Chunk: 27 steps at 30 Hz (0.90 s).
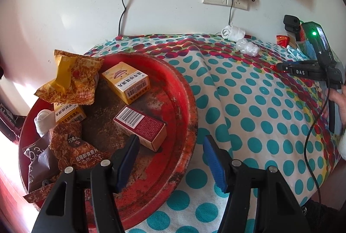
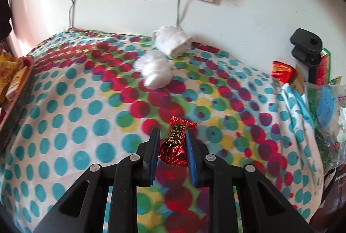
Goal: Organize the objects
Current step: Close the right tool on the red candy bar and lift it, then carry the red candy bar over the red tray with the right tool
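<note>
Our right claw is clenched on a red foil candy, its blue pads pinching the wrapper from both sides while the twisted ends stick out beyond the jaws. We hold the candy above the dotted cloth that covers the desk, about mid-width and toward the near edge. Beyond it lies a clear crumpled plastic wad, and behind that a rolled white cloth bundle near the far edge by the wall. At the right edge sits a heap of packets beside a black clamp stand.

Our left claw is released, jaws well apart with nothing between them, hovering over the near rim of the round red tray at the left edge of the desk. In the tray, just ahead of the fingers, we see a dark red box lying flat, a yellow box further in, a second yellow box to its left, an orange snack bag at the far left rim and a brown snack bag at the near left rim.
</note>
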Available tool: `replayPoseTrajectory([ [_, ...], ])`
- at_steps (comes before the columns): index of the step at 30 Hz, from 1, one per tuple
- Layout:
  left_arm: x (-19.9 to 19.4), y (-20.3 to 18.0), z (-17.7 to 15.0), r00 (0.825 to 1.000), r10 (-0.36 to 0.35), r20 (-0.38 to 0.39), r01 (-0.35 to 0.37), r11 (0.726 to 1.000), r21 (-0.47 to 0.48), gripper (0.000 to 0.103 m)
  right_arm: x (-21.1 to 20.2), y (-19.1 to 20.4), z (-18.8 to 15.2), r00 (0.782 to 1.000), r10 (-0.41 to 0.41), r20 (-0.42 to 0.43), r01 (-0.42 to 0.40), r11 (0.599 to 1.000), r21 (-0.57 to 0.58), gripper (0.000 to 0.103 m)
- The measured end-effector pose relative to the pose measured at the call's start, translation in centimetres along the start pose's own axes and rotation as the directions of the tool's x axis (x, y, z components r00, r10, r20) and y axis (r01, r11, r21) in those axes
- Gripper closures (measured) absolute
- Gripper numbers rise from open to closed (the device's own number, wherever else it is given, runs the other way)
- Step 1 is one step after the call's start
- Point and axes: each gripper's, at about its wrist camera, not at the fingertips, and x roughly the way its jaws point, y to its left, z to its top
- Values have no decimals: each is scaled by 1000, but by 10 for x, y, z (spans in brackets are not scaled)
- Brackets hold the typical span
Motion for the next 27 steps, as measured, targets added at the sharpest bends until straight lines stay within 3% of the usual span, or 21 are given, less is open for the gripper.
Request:
replayPoseTrajectory([
  [15,1,0,0,1000,-7,-1,7,1000,-3,40,1,8,-27,996,38,-85,-37,999,10,81],
  [27,2,2,0,1000,-6,-5,6,1000,-10,40,-14,30,-14,997,72,-37,-73,996,-44,86],
])
